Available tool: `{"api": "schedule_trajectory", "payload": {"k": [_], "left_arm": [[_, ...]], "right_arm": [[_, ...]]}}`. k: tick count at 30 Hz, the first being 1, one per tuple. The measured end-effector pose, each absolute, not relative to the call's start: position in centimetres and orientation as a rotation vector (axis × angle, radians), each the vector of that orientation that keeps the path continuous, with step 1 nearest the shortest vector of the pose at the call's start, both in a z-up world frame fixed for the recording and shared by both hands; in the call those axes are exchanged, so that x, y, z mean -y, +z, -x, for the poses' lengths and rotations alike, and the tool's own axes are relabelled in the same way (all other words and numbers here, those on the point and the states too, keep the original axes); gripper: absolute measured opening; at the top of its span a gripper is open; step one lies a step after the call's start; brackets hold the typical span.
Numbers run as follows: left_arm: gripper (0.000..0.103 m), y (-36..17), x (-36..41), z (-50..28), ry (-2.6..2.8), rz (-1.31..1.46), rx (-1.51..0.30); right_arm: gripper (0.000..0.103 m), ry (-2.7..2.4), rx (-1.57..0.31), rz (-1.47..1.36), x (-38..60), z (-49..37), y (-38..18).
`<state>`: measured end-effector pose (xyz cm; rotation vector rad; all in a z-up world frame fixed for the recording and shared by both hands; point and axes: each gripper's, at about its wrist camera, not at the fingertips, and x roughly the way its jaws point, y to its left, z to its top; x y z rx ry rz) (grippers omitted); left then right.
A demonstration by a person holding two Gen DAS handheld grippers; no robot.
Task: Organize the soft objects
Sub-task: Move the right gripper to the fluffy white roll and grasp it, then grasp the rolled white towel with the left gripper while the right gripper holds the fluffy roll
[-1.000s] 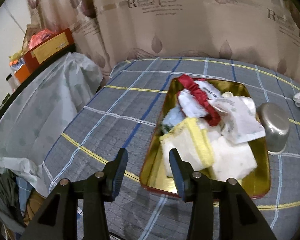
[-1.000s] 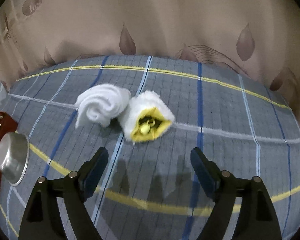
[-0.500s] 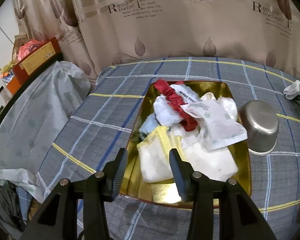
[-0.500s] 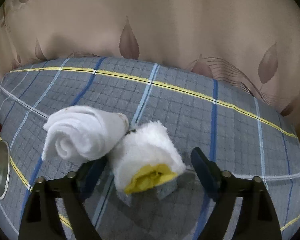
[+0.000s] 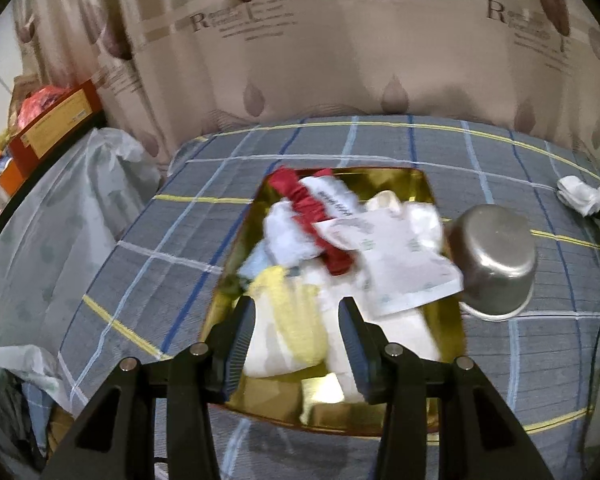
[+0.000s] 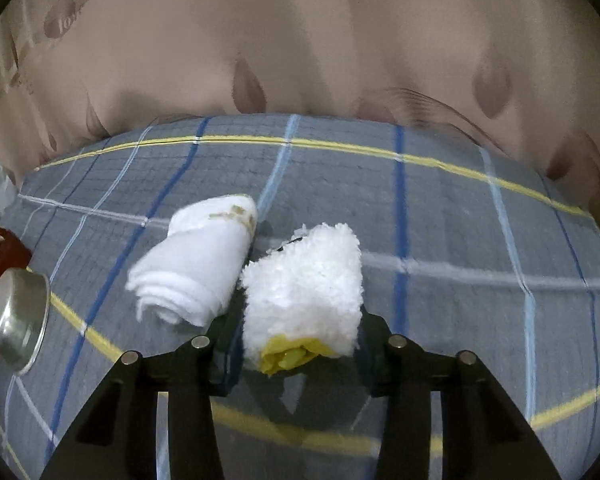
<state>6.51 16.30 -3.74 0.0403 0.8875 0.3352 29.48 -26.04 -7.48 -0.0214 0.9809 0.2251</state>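
Right gripper: my jaws have just been closing and now clamp the fluffy white roll from both sides; I see its yellow core at the near end, lower centre of the right wrist view.
Smooth white roll: lies on the plaid cloth just left of the fluffy one, close against it; I cannot tell whether my left finger touches it.
Left gripper: jaws stand apart, clamping nothing, and hover low in the left wrist view over the near end of the gold tray.
Yellow-and-white cloth: lies in the tray, showing in the gap between my open fingers; blurred, so contact is unclear.
Tray pile: a red scrunchie, white cloths and a printed white packet heaped at frame centre.
Steel bowl: upside down, against the tray's right rim; also at the left edge of the right wrist view.
Backdrop: beige leaf-print curtain across the top of both views.
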Motion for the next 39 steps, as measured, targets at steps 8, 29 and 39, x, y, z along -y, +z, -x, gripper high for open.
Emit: {"api": "schedule_trajectory", "payload": {"k": [8, 29, 39], "left_arm": [[0.044, -2.8, -10.5, -8.8, 0.191, -0.116, -0.876], [0.048, -3.8, 9.4, -24.9, -0.272, -0.046, -1.131], [0.048, -6.0, 14.5, -31.8, -0.238, 0.078, -1.228]], "right_arm": [[0.041, 0.118, -0.932, -0.006, 29.8, -24.3, -6.5], [0.040, 0.042, -0.974, -0.097, 33.5, -20.7, -7.9], [0.041, 0.045, -0.981, -0.088, 33.2, -20.6, -8.1]]}}
